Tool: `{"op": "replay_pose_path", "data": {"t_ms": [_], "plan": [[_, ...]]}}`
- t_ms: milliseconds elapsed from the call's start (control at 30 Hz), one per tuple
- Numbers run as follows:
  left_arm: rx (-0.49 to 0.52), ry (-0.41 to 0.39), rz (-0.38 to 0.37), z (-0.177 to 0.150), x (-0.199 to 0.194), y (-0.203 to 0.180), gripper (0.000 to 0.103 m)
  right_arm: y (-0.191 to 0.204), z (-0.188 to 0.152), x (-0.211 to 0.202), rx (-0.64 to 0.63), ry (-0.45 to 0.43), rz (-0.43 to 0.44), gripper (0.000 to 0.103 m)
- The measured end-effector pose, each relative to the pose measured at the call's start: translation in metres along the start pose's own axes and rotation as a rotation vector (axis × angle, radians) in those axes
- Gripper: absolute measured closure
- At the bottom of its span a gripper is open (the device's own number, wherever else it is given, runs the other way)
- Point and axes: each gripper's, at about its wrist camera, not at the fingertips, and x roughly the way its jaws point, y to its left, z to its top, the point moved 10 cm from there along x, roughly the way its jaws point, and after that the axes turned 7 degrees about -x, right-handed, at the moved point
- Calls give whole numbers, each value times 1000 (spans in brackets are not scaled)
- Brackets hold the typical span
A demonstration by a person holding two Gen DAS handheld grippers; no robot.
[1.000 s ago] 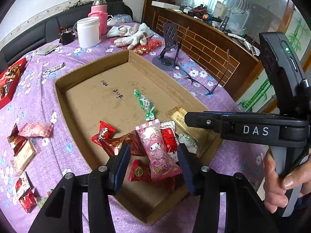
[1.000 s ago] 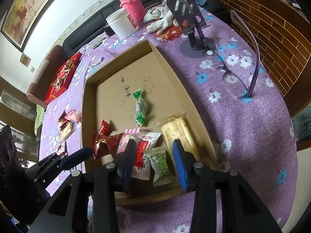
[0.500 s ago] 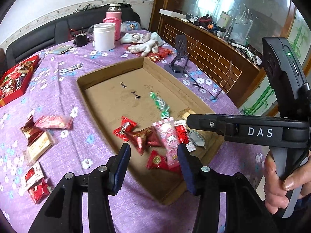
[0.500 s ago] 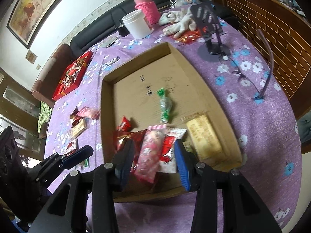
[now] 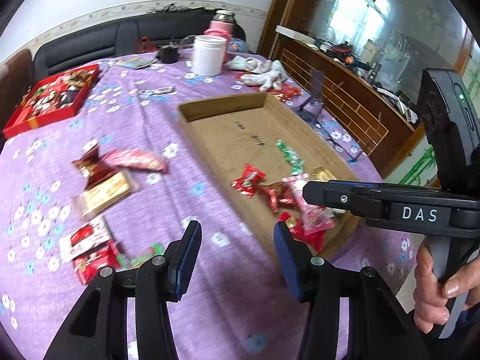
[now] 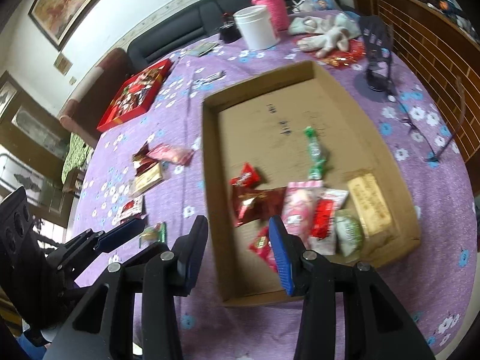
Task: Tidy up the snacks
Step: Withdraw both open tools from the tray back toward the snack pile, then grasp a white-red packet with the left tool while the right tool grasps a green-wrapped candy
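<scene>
A shallow cardboard tray (image 5: 225,106) lies on the purple flowered cloth. Its near end holds a green candy (image 6: 316,156), a pink packet (image 6: 300,207), a gold bar (image 6: 370,204) and several red packets. Loose snacks lie on the cloth left of the tray: a beige pack (image 5: 105,192), a pink packet (image 5: 135,160), a red-and-white packet (image 5: 85,238) and a small green one (image 6: 154,232). My left gripper (image 5: 237,258) hangs open over bare cloth between the tray and these snacks. Over the tray's near left corner my right gripper (image 6: 237,252) stands open, holding nothing.
A red gift box (image 5: 54,96) of sweets sits far left. A white jar (image 5: 208,55), a pink bottle (image 5: 220,28) and gloves (image 5: 264,73) stand at the back. A phone stand (image 6: 376,57) and glasses (image 6: 435,126) lie right of the tray.
Both grippers have moved left, off the snack pile in the tray and toward the loose snacks on the cloth. Neither has taken hold of anything.
</scene>
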Motion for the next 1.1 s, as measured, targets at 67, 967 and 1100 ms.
{"op": "replay_pose_path", "data": {"t_ms": [67, 967, 1100], "plan": [[-20, -4, 6, -3, -4, 11, 50, 12, -2, 4, -17, 10, 6, 62], [-66, 78, 97, -12, 2, 180, 50, 82, -38, 51, -30, 107, -8, 62], [22, 127, 91, -8, 23, 177, 50, 68, -43, 44, 15, 90, -40, 62]]}}
